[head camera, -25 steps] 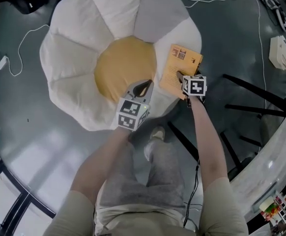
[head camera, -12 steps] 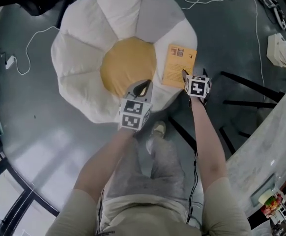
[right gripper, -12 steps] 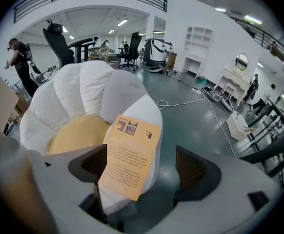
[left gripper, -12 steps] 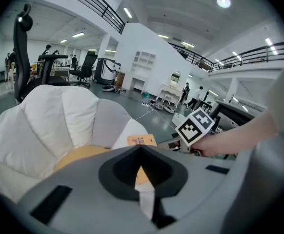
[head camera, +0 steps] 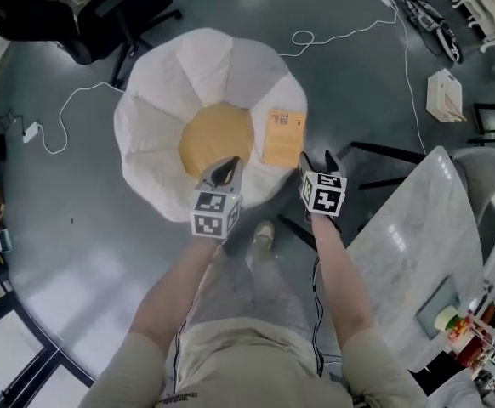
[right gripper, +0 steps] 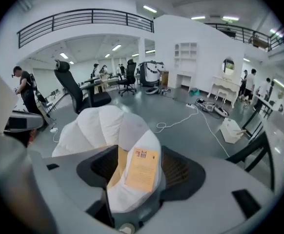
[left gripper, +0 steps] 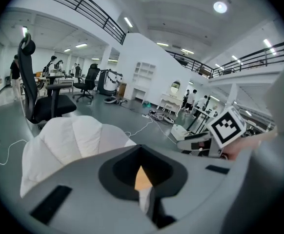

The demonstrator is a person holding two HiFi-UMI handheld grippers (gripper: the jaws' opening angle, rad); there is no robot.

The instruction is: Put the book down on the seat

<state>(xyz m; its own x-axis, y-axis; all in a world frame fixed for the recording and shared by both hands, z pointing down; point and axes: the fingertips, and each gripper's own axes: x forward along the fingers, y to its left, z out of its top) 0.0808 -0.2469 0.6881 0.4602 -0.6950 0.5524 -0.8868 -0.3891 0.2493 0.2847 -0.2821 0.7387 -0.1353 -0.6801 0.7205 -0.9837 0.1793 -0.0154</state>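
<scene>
Book (head camera: 283, 137) lies flat on a white petal of the seat (head camera: 158, 134), just right of the yellow centre and close to the rim, and neither gripper touches it. My right gripper (head camera: 318, 164) hangs above and clear of it; its jaws are apart, have just been closing, and have nothing between them. My left gripper (head camera: 222, 172) is pinched together, empty. Placement looks done to me: best finish is moving off with no sweep across the cushion, since a nudged petal could tip the book off the edge.
</scene>
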